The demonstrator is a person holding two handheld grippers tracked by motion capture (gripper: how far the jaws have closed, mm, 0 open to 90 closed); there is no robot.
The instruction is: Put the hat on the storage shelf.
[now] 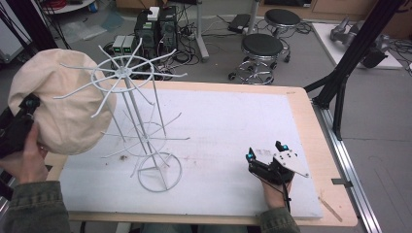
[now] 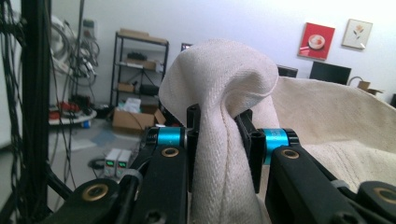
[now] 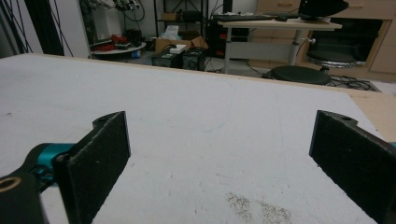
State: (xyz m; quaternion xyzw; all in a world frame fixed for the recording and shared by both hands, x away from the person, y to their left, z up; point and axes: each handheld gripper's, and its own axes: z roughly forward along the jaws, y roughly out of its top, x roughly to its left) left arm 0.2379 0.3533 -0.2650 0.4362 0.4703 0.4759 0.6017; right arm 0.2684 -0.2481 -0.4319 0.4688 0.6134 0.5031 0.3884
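High view: the left gripper (image 1: 24,114) pinches the cream hat (image 1: 63,102) beside the wire rack (image 1: 141,116); right gripper (image 1: 267,151) gapes empty.

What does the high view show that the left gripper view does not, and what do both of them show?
High view alone: the white wire rack standing on the white table mat, the right gripper resting low with jaws apart, and two black stools behind the table. Left gripper view alone: the fold of cloth pinched between the two black jaws, a metal shelf and two pictures on the wall. Both: the cream cloth hat held by the left gripper.
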